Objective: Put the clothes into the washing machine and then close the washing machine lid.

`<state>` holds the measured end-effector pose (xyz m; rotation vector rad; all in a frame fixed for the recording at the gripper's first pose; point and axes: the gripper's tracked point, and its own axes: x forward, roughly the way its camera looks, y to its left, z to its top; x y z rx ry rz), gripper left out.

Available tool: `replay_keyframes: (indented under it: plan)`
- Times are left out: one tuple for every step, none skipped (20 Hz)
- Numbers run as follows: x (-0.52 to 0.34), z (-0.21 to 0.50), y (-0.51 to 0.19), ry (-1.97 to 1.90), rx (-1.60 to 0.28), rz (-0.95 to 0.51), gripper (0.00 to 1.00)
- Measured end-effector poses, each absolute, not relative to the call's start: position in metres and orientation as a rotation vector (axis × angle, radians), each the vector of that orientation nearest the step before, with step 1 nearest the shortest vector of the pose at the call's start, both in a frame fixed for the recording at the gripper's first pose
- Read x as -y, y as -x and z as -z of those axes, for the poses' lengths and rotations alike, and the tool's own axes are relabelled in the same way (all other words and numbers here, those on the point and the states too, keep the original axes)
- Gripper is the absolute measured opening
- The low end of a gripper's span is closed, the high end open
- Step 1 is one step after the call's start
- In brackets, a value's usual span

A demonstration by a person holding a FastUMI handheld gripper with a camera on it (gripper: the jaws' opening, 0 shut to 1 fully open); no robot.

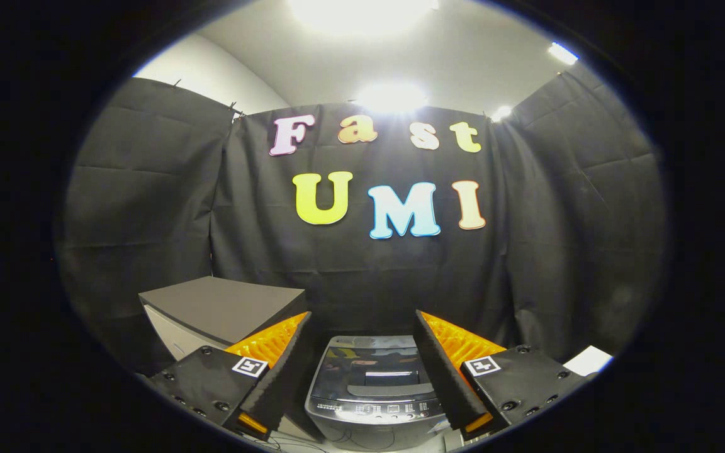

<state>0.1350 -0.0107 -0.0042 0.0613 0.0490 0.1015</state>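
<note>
Your gripper is spread wide and empty above the washing machine, whose lid looks closed; the task seems finished or unstarted.

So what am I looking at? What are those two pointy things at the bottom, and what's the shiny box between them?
The camera rides on hand-held tongs and looks forward along them. The two pointy things are the tongs' fingers, spread open and holding nothing. Beyond them, seen between them, stands a small washing machine; its lid looks shut, with buttons along the front. Behind the left finger there's a grey box. Black cloth walls hang around the booth, with bright lamps above.
</note>
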Motion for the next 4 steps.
replay_keyframes:
  plan:
    - [0.0120,0.0019,-0.1321,-0.062,-0.042,-0.099,0.98]
    - [0.0136,-0.0013,-0.1304,-0.063,-0.031,-0.094,0.98]
    - [0.0139,-0.0035,-0.1291,-0.067,-0.028,-0.093,0.98]
    - [0.0132,-0.0039,-0.1264,-0.074,-0.025,-0.094,0.98]
